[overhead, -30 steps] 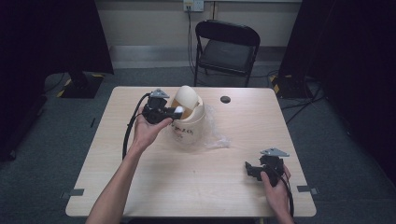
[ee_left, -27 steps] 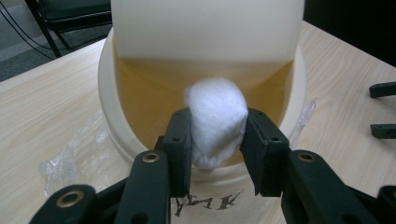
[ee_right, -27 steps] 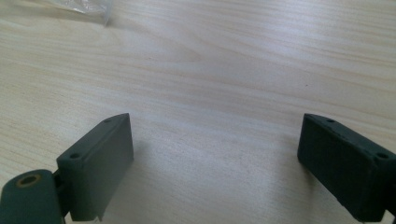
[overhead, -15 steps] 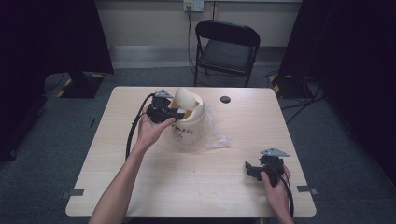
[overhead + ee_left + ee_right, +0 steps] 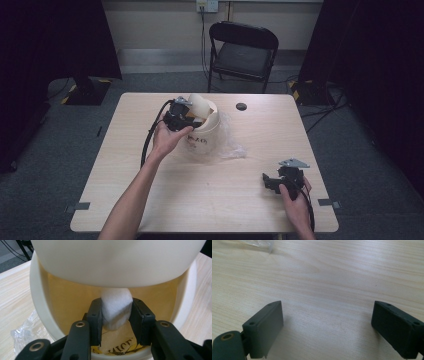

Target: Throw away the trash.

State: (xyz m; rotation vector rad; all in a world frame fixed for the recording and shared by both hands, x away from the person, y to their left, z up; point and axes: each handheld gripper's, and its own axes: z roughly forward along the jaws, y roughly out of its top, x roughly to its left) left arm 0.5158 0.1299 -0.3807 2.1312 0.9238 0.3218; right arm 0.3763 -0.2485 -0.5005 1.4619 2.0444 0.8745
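A cream plastic tub [image 5: 202, 131] stands at the middle of the table, its lid [image 5: 199, 105] tipped up at the back. My left gripper [image 5: 194, 121] reaches over the tub's rim [image 5: 37, 302] and is shut on a white foam-like block [image 5: 116, 308], which hangs inside the tub's mouth between both pads. A yellow printed label [image 5: 120, 347] lies in the bottom of the tub. My right gripper [image 5: 267, 181] rests low near the table's front right, jaws wide open over bare wood [image 5: 324, 290], nothing between them.
A crumpled clear plastic bag [image 5: 232, 145] lies against the tub's right side. A small black disc [image 5: 241, 106] sits near the far edge of the table. A black folding chair [image 5: 243, 50] stands behind the table. Black cable [image 5: 150, 135] trails from the left gripper.
My left hand has carried the white block a little rightward and down into the tub's mouth. The right hand and its gripper have kept still.
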